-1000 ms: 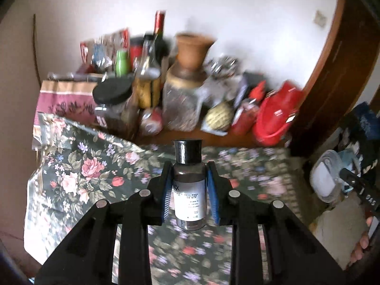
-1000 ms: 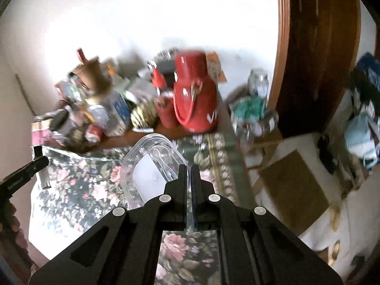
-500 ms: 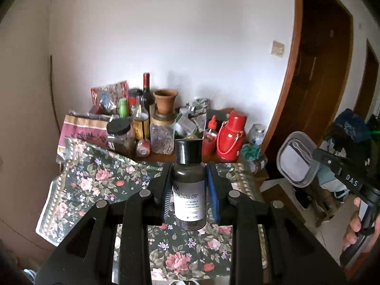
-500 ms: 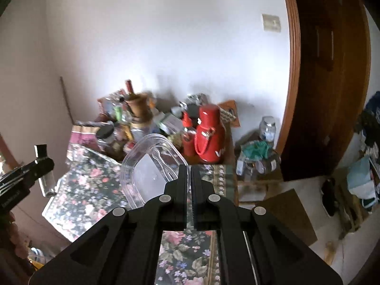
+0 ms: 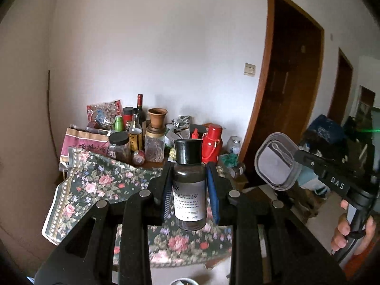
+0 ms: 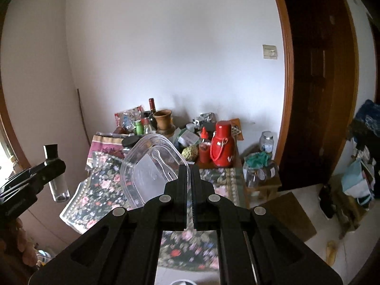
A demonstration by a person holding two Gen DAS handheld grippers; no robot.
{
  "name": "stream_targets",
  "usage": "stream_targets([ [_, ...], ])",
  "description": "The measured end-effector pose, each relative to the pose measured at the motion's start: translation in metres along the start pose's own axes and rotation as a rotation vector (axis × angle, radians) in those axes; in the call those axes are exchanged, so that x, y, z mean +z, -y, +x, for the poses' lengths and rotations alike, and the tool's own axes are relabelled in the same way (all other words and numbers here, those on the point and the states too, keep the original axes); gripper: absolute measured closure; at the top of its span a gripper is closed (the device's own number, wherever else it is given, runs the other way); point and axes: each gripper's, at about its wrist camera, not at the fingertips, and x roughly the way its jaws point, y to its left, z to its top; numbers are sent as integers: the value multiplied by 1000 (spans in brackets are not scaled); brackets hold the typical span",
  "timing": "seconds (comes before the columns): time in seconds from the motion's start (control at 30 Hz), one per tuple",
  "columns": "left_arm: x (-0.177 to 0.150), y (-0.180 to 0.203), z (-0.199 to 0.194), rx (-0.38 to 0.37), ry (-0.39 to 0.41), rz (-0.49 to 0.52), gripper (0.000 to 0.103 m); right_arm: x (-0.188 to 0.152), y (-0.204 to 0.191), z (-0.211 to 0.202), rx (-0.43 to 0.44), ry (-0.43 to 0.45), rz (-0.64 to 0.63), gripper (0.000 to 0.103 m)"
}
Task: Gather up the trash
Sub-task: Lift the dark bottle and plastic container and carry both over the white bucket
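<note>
A small dark glass bottle (image 5: 189,185) with a black cap and a white label stands upright between the blue pads of my left gripper (image 5: 190,185), which is shut on it. The same bottle (image 6: 57,178) shows at the left of the right wrist view. My right gripper (image 6: 188,178) is shut on the rim of a clear plastic container lid (image 6: 152,166) with a moulded spoon shape. That lid (image 5: 276,163) and the right gripper (image 5: 298,166) holding it appear at the right of the left wrist view, held by a hand (image 5: 349,232). Both items hang in the air above the table.
A table with a floral cloth (image 5: 95,185) lies below and ahead. Its back is crowded with jars, bottles, a clay pot (image 5: 157,117) and a red thermos (image 6: 222,147). A brown door (image 6: 315,83) stands to the right, with clutter and cardboard (image 6: 289,213) on the floor.
Both grippers have pulled back and up from the table with the bottle and the lid still held. The table now looks smaller and farther, with more wall and door in view.
</note>
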Motion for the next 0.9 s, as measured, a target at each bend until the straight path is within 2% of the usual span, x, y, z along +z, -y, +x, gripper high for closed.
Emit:
stream_targets([
  [0.27,-48,-30,-72,-43,-18,10,76,-46,-50,-58,-50,-7,22,100],
  [0.47,-82,-38,-111,-84,-53,10,76,-82,-68,-91,-83,-41,43,100],
  [0.7,-111,-35,-125,-98,-137,19,76,-111,-76,-103,-99,-132,50,100],
  [0.9,-139,-27,-112,-83,-224,-12,76,-136,-69,-93,-76,-215,43,100],
])
